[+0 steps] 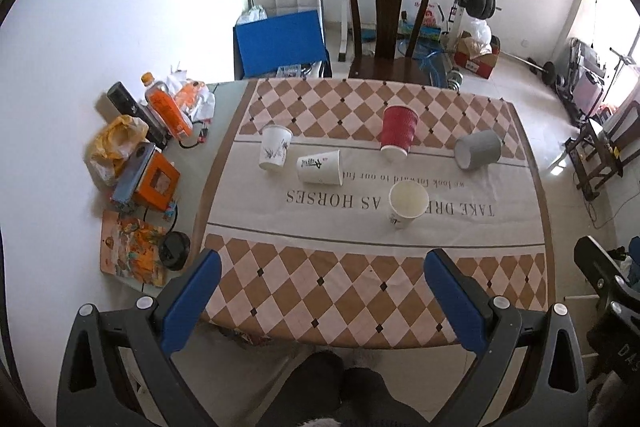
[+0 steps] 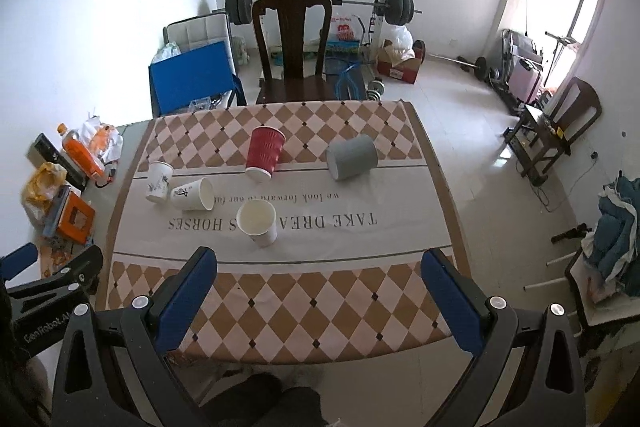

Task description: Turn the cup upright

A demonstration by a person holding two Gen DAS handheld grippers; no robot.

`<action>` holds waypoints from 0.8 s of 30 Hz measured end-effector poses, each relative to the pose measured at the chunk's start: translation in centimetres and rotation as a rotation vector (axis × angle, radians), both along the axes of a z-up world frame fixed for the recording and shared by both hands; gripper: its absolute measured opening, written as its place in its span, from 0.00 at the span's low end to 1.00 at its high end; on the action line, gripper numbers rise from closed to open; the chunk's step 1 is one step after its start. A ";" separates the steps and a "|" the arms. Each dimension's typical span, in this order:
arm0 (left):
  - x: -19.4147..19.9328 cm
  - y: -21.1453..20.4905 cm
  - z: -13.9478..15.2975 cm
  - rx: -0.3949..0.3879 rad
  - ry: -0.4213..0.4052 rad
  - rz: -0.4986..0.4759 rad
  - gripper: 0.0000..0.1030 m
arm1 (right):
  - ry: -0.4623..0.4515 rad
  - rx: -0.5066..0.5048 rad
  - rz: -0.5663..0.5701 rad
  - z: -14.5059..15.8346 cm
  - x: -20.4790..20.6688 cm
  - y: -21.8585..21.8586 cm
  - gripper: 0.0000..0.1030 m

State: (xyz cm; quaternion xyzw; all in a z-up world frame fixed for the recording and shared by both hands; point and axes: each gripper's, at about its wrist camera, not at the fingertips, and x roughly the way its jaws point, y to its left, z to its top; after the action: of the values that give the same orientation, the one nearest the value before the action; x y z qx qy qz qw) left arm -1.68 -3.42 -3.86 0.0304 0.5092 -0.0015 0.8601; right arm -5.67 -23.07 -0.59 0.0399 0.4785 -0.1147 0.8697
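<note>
Several cups sit on the checkered tablecloth. A red ribbed cup stands upside down. A grey cup lies on its side. A white printed cup lies on its side. Another white cup stands upside down. A plain white cup stands upright, mouth open. My left gripper and right gripper are both open and empty, held above the table's near edge, well short of the cups.
Clutter lines the table's left side: an orange bottle, an orange box, a yellow bag, a black lid. A dark wooden chair stands behind the table. Weights and a blue board lie beyond.
</note>
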 end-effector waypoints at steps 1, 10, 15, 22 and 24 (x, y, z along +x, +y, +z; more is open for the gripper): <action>-0.1 -0.1 0.3 0.001 -0.005 -0.001 1.00 | -0.006 0.004 0.000 0.3 -0.1 -0.1 1.00; -0.8 -0.2 1.3 -0.012 -0.020 -0.008 1.00 | -0.025 -0.013 0.010 1.9 -0.7 -0.4 1.00; -1.0 -0.5 1.5 -0.007 -0.027 -0.007 1.00 | -0.014 -0.011 0.013 2.2 -0.7 -0.6 1.00; -0.9 -0.7 1.6 -0.010 -0.024 -0.003 1.00 | -0.010 -0.002 0.017 2.0 -0.9 -1.1 1.00; -1.1 -0.8 1.8 -0.009 -0.025 -0.007 1.00 | -0.007 0.002 0.019 2.0 -0.9 -1.1 1.00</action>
State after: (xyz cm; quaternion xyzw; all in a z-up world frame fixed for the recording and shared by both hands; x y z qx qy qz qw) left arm -2.75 -4.23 -2.05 0.0281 0.4984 -0.0065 0.8665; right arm -6.59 -24.19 1.41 0.0367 0.4761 -0.1056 0.8722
